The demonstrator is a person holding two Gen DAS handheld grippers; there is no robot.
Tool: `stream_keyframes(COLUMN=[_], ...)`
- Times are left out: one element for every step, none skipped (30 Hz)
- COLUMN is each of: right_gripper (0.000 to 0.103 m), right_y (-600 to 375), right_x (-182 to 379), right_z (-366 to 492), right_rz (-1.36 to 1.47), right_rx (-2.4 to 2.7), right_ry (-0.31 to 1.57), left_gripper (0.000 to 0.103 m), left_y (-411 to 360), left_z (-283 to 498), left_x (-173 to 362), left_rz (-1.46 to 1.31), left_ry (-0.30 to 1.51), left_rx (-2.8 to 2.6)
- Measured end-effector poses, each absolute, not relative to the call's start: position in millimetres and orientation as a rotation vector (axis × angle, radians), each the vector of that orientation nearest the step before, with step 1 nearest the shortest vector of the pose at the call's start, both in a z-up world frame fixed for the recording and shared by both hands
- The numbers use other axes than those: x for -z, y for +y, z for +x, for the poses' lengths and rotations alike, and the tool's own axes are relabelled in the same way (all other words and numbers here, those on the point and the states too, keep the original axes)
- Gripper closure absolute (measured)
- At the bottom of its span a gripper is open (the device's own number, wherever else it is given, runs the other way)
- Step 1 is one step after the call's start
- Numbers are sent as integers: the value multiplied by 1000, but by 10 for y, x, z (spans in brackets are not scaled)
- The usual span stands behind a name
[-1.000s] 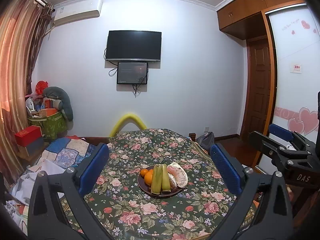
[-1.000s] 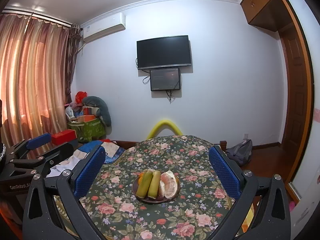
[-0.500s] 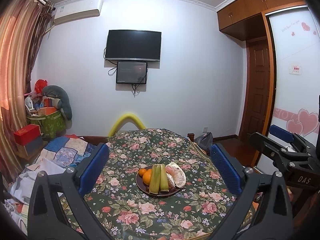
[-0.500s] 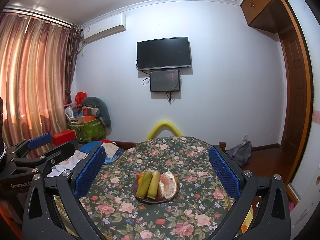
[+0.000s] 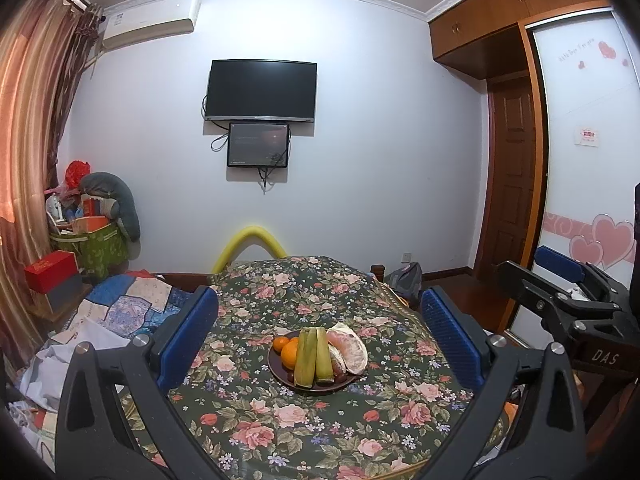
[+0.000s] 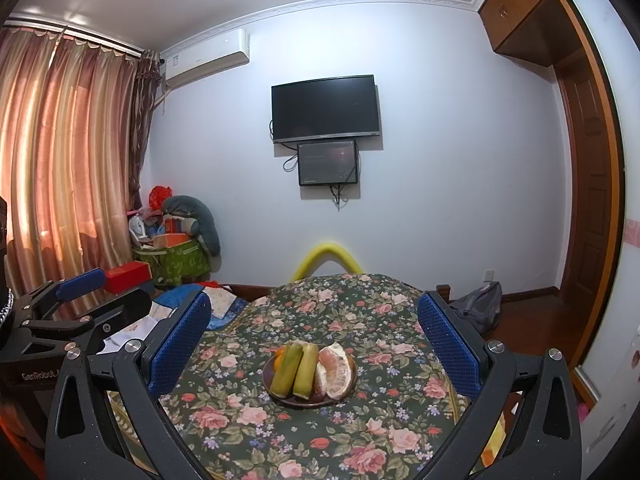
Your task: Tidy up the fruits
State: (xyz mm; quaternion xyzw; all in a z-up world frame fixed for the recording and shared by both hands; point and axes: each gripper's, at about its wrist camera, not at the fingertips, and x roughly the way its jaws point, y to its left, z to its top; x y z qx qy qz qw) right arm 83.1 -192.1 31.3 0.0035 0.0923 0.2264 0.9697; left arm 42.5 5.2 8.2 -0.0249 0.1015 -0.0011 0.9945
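Looking through the left wrist view, you are holding the left gripper (image 5: 320,332) with its blue pads spread wide and nothing between them, and over the last second the view is barely drifting: the plate (image 5: 280,372) of fruit is sitting a touch lower and nearer the middle. On it the oranges (image 5: 289,351), two green pieces (image 5: 314,356) and the peeled pomelo (image 5: 352,350) are lying together, mid-worktop (image 5: 280,432). The right gripper (image 5: 560,284) is hovering off to the right, away from the fruit. Turning to the right wrist view, your right gripper (image 6: 314,340) is likewise gaping and empty, framing the same plate (image 6: 280,398). Fruit already gathered fits either a finished tidy or one about to be rearranged. Nothing is blocking the approach; the yellow foam arch (image 6: 328,254) is standing well behind.
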Motion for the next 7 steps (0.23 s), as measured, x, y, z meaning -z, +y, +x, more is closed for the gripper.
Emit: stream_keyframes(right_gripper=[0, 0, 0, 0, 0, 0, 0], right_y=[-1919, -1914, -1913, -1911, -1910, -1908, -1908], right_x=[-313, -309, -308, -307, -305, -305, -303], right_z=[833, 830, 832, 834, 836, 839, 842], right_rz=[6, 4, 4, 3, 2, 2, 2], right_rx=[-456, -456, -456, -456, -455, -455, -455], right_ry=[187, 187, 188, 189, 190, 191, 193], left_gripper=[0, 0, 0, 0, 0, 0, 0], left_y=[52, 52, 54, 55, 55, 58, 59], left_z=[424, 422, 422, 423, 426, 428, 429], left_x=[-84, -86, -88, -87, -88, -87, -85], left_rz=[-51, -51, -51, -51, -51, -52, -54], left_ry=[203, 202, 201, 202, 202, 203, 204], left_rx=[4, 4, 4, 4, 4, 3, 3])
